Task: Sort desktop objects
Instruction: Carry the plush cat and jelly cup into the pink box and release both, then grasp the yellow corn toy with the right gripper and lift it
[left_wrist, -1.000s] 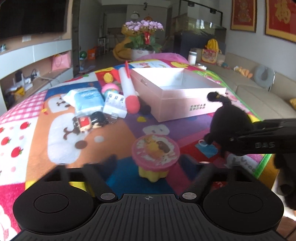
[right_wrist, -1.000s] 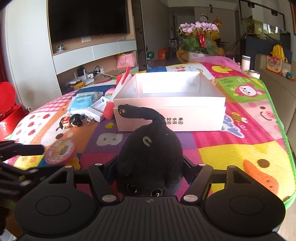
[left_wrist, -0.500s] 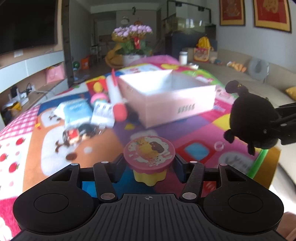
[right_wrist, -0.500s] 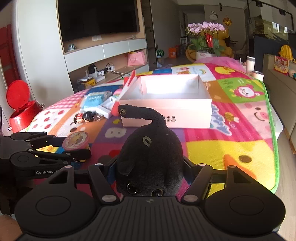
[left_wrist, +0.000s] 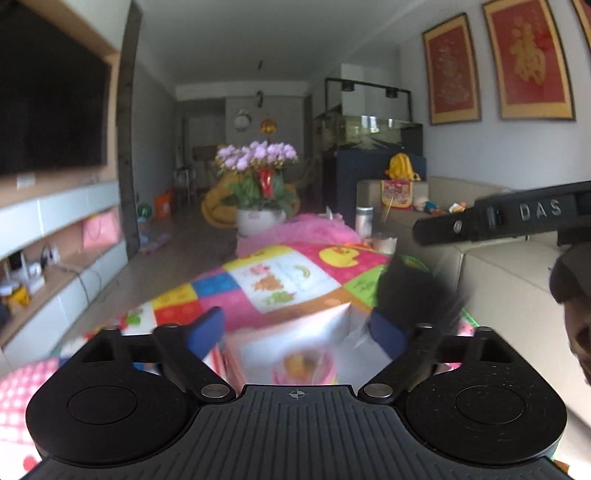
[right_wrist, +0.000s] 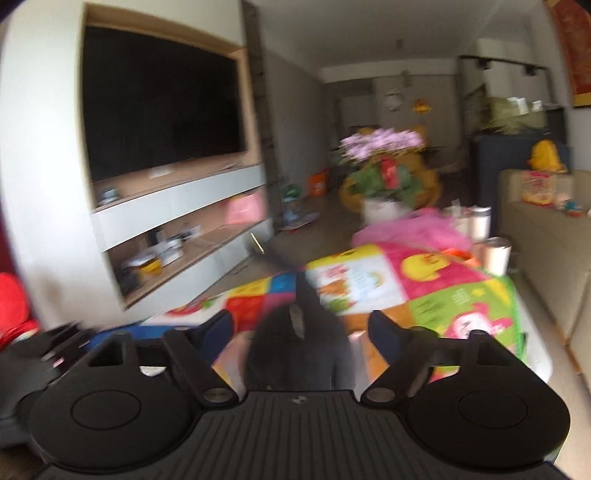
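My left gripper (left_wrist: 295, 328) hangs over the pale pink box (left_wrist: 295, 332) with its jaws opening wide. The pink-lidded yellow cup (left_wrist: 303, 365) is a blur below and between them, free of both pads, over the box's white inside. My right gripper (right_wrist: 301, 328) is opening too. The black plush toy (right_wrist: 299, 354) sits blurred between its blue fingers (right_wrist: 384, 332), with a gap on each side. The left wrist view shows the plush (left_wrist: 410, 295) at the box's right side, under one finger of the right gripper (left_wrist: 517, 218).
The colourful play mat (left_wrist: 280, 277) covers the table. A potted pink orchid (left_wrist: 258, 177) stands beyond its far end, with a white bottle (left_wrist: 364, 221) nearby. A beige sofa (left_wrist: 498, 266) runs along the right. A TV wall unit (right_wrist: 159, 110) is on the left.
Both grippers rose and moved forward over the box. Their jaws spread wide; the cup and the black plush left the pads and now show blurred below.
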